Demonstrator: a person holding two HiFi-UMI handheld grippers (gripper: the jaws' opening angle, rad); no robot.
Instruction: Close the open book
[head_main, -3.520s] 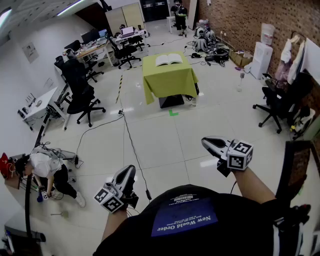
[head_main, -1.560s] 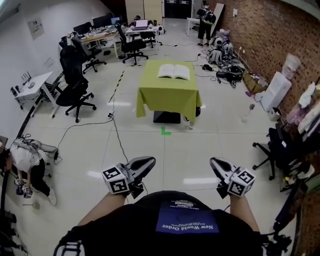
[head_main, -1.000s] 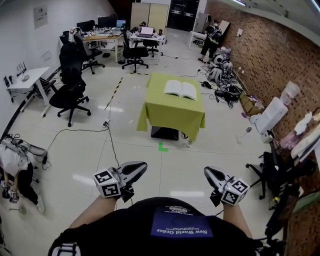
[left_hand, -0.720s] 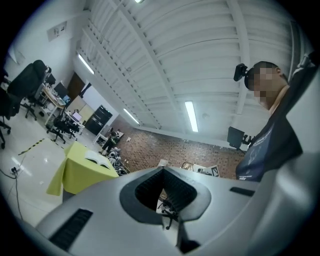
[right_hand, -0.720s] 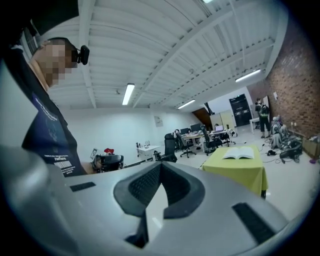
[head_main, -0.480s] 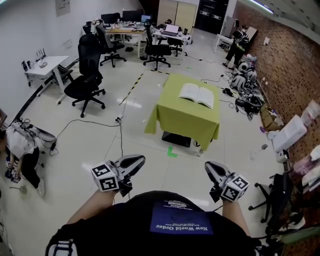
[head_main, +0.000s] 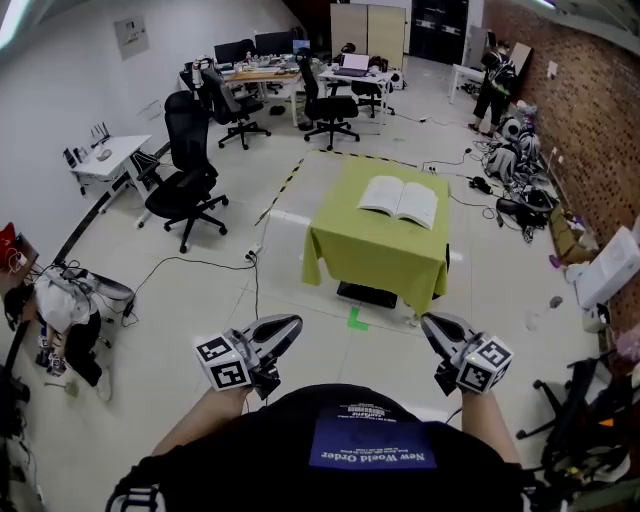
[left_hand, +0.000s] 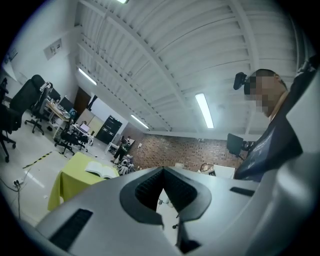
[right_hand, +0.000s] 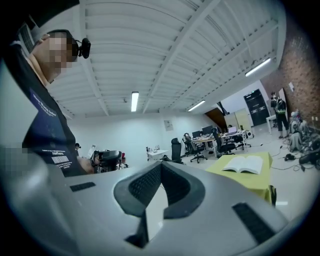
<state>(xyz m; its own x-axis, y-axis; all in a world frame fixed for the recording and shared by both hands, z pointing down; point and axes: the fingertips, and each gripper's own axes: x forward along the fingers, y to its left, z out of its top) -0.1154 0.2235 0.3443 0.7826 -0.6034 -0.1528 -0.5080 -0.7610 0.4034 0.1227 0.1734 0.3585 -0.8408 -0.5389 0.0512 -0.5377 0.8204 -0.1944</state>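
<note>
Two tools sit low in the frame: the left hand-held gripper (head_main: 283, 330) and the right hand-held gripper (head_main: 433, 325), both closed and empty, likely because nothing is within reach. The open white-paged book (head_main: 398, 200) lies flat on the lime-green cloth-covered table (head_main: 375, 258) at upper centre, well apart from them.

- Tabletop cloth (head_main: 375, 255): plain yellow-green.
- Book (head_main: 399, 200): white pages.
- Left gripper (head_main: 290, 323) and right gripper (head_main: 430, 321): light grey shells, black ribbed lining inside the jaws, cubes with black-and-white square markers.
- Floor (head_main: 180, 320): pale glossy tiles. A green mark (head_main: 354, 320) lies at the cloth's 6 o'clock and yellow-and-black striped tape (head_main: 284, 182) at its 10 o'clock.
- Brick wall (head_main: 590, 80), at 2 o'clock in the head view: red-brown.
- Office chairs (head_main: 190, 180): black.
- Shirt (head_main: 370, 440): dark navy, with a blue patch printed in white.
</note>
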